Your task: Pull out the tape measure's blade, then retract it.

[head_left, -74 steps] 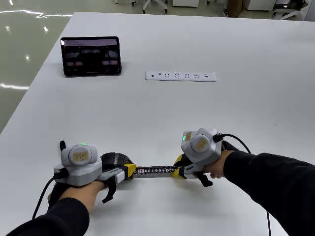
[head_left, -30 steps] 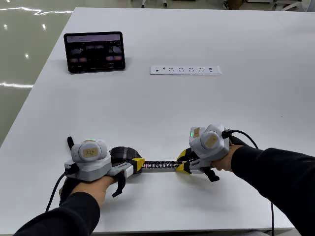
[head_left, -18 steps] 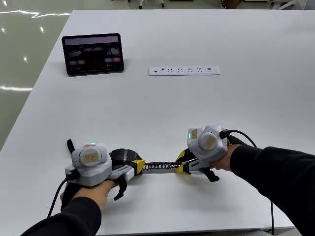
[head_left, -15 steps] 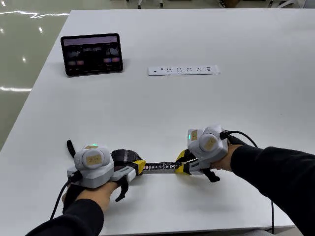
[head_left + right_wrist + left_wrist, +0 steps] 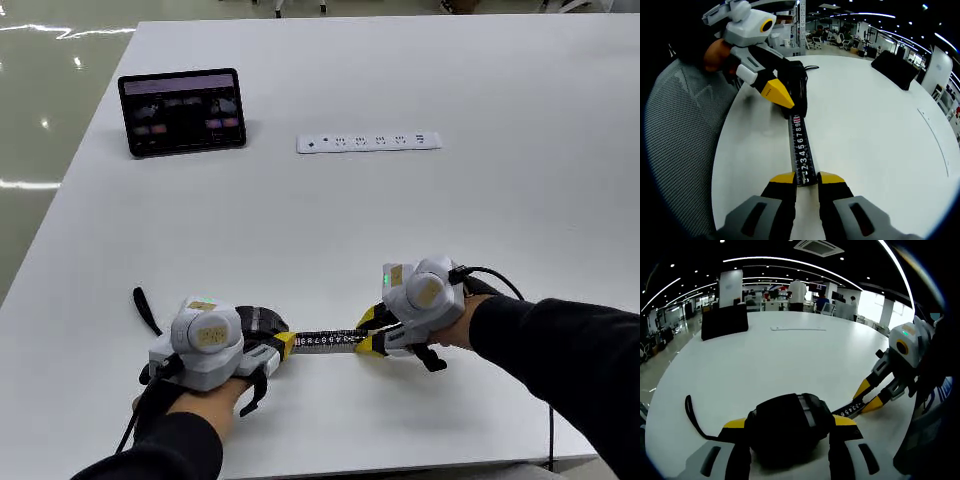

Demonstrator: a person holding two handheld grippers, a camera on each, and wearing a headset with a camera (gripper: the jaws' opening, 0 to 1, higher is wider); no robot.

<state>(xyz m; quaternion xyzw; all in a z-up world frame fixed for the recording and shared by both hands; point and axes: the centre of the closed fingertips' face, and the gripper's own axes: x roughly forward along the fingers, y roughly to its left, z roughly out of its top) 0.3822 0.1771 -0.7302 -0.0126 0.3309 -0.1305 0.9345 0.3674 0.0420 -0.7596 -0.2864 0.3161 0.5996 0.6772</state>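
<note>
Both clenched, we are clamping case (image 5: 256, 322) in left hand-held gripper (image 5: 790, 423), blade (image 5: 803, 166) in right hand-held gripper (image 5: 806, 178); right gripper view is resolving its numerals (image 5: 798, 136).

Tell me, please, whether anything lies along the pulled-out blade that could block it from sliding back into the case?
Nothing visible does: the blade runs straight over the table from the right gripper, whose jaws pinch its tip, to the case clamped by the left gripper.
</note>
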